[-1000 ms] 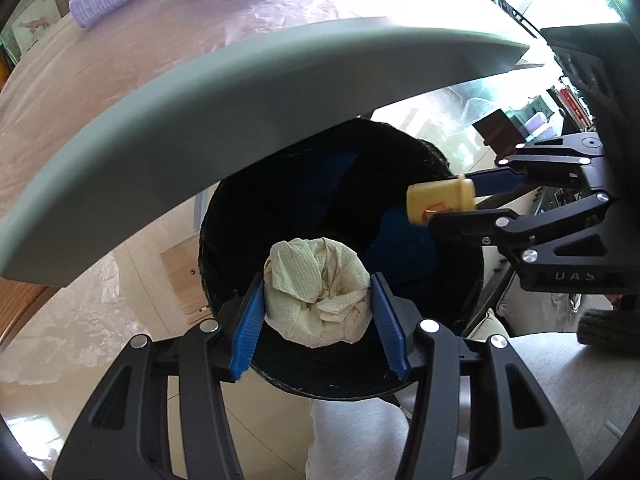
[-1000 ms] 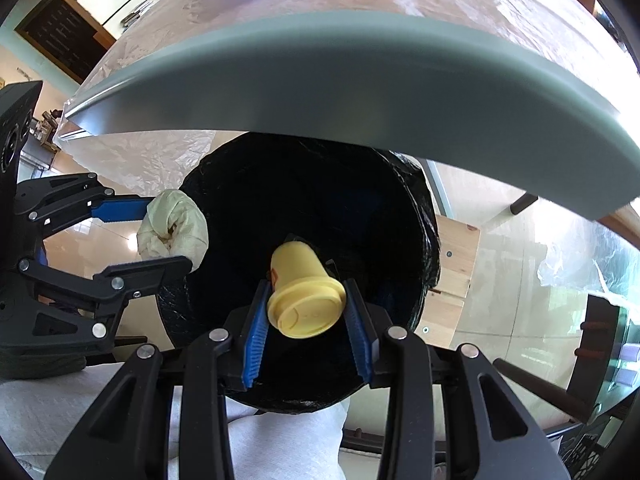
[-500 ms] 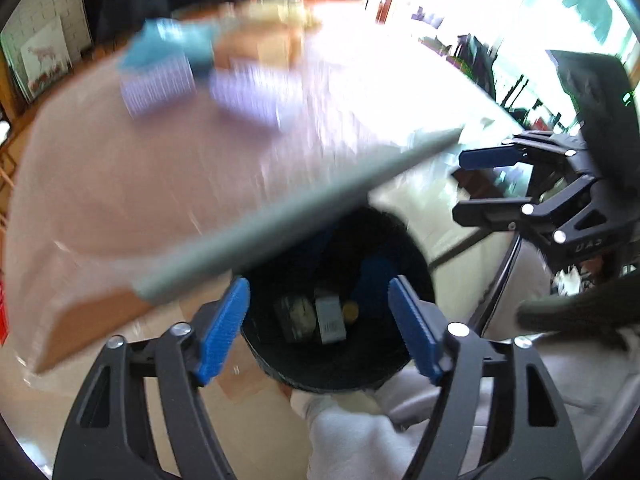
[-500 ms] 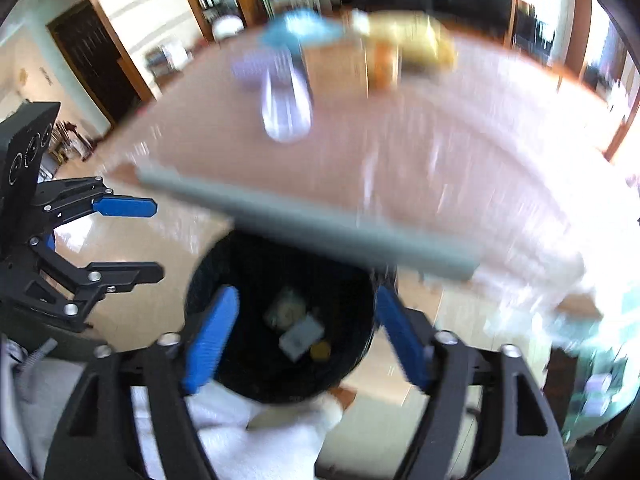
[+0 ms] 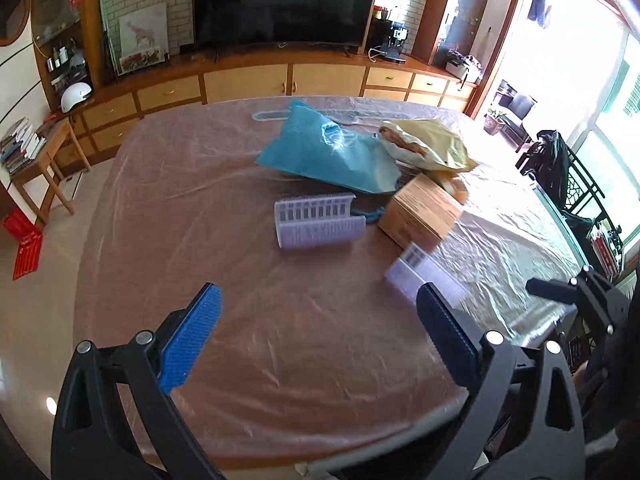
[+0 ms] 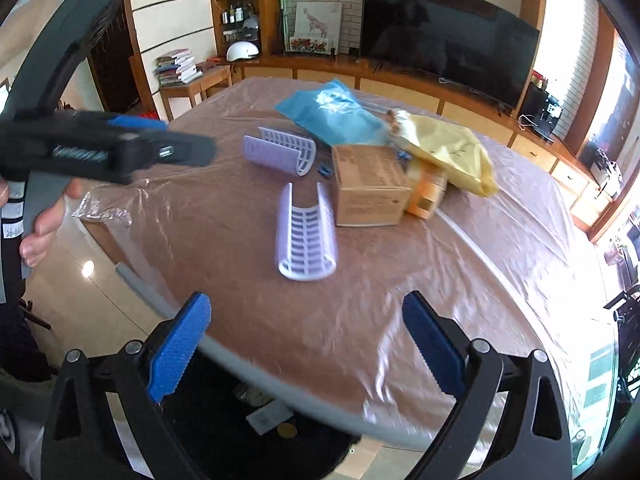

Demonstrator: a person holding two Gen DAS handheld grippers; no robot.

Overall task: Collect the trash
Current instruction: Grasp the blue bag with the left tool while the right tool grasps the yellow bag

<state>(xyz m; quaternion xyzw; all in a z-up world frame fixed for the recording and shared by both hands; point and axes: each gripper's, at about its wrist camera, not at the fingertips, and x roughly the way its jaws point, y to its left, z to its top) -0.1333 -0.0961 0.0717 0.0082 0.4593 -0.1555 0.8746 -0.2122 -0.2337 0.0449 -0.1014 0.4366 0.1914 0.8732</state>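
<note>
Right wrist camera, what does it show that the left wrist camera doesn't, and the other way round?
Only the right wrist view shows the black bin under the table edge and a hand holding the left tool. Only the left wrist view shows the red bag on the floor. Both show the blue bag, cardboard box, yellow bag and two lilac slotted trays.

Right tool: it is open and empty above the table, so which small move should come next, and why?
Probably lower the right tool toward the near lilac slotted plastic half-tube: it lies loose straight ahead on the plastic-covered table, and nothing is between the jaws.
</note>
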